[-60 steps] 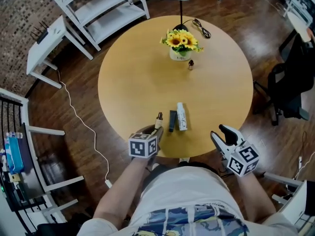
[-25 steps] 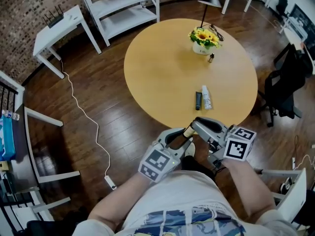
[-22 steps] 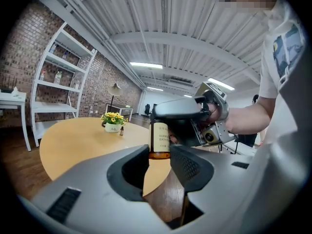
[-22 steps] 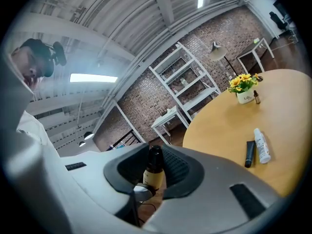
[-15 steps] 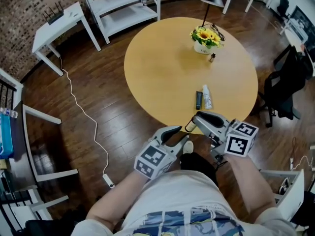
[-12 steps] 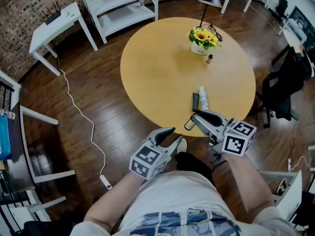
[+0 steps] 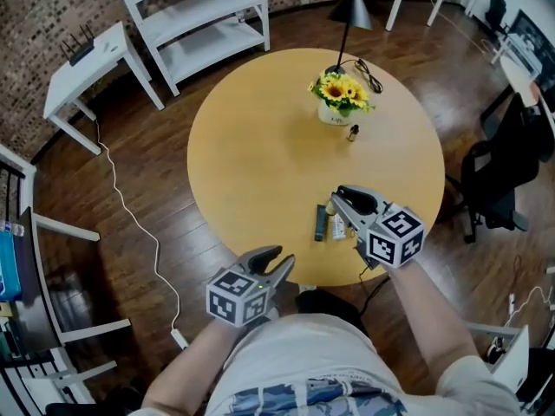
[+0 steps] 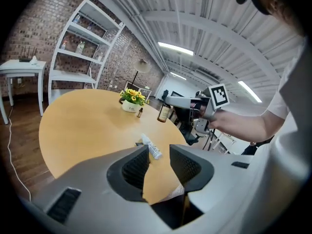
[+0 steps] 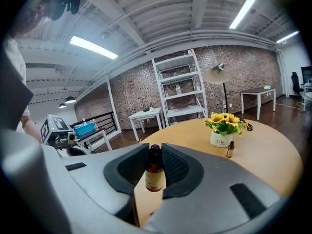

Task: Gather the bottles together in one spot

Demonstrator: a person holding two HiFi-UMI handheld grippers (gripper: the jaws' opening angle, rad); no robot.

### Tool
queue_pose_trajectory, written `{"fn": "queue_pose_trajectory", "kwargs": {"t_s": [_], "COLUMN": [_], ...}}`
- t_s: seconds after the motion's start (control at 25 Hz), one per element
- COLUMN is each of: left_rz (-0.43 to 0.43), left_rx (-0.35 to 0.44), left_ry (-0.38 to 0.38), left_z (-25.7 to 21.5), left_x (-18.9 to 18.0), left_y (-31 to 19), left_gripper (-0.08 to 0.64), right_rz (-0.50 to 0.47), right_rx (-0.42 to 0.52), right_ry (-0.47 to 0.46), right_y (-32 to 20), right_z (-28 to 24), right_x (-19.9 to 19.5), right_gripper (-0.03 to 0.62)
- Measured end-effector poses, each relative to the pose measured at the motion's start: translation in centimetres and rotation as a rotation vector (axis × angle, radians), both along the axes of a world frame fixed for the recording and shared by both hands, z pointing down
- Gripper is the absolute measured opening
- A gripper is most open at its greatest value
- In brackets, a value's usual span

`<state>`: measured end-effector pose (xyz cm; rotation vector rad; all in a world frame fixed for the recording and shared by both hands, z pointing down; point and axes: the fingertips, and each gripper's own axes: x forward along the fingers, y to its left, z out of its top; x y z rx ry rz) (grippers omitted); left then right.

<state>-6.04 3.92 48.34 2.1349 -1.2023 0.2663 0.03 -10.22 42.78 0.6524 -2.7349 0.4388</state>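
A small amber bottle (image 9: pixel 154 175) with a black cap hangs upright between the pads of my right gripper (image 9: pixel 155 155), which is shut on it. In the head view that gripper (image 7: pixel 343 199) hovers over the near edge of the round wooden table (image 7: pixel 260 146), right above a white tube (image 7: pixel 337 226) and beside a dark tube (image 7: pixel 320 223) lying side by side. A tiny dropper bottle (image 7: pixel 353 133) stands next to the flower pot. My left gripper (image 7: pixel 270 261) is open and empty, off the table's near edge; its own view shows the white tube (image 8: pixel 150 147) ahead.
A pot of sunflowers (image 7: pixel 335 102) stands at the table's far side, with a floor lamp (image 7: pixel 347 7) behind it. White shelves (image 7: pixel 195 16) and a small white side table (image 7: pixel 82 76) are to the far left, and a black chair (image 7: pixel 499 176) to the right.
The left gripper has let go of the amber bottle and drawn back toward the body. The right gripper has carried the bottle forward over the table, up to the two tubes.
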Motion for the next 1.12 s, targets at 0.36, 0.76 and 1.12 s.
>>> {"fn": "queue_pose_trajectory", "kwargs": {"t_s": [0.36, 0.76, 1.12], "left_rz": [-0.091, -0.187, -0.205], "left_rx": [-0.102, -0.207, -0.264], "left_ry": [-0.034, -0.024, -0.011], "left_z": [1.5, 3.9, 5.6], "left_x": [1.0, 0.8, 1.1], "left_y": [-6.9, -9.7, -10.9], "left_gripper": [0.133, 0.133, 0.133], "right_rz": [0.021, 0.156, 0.141], "right_rx": [0.034, 0.111, 0.175], "right_ry": [0.068, 0.077, 0.138], "right_y": [-15.7, -29.0, -31.9], "right_z": [6.7, 14.8, 18.1], "right_x": [0.7, 0.8, 0.2], "right_gripper": [0.066, 0.066, 0.069]}}
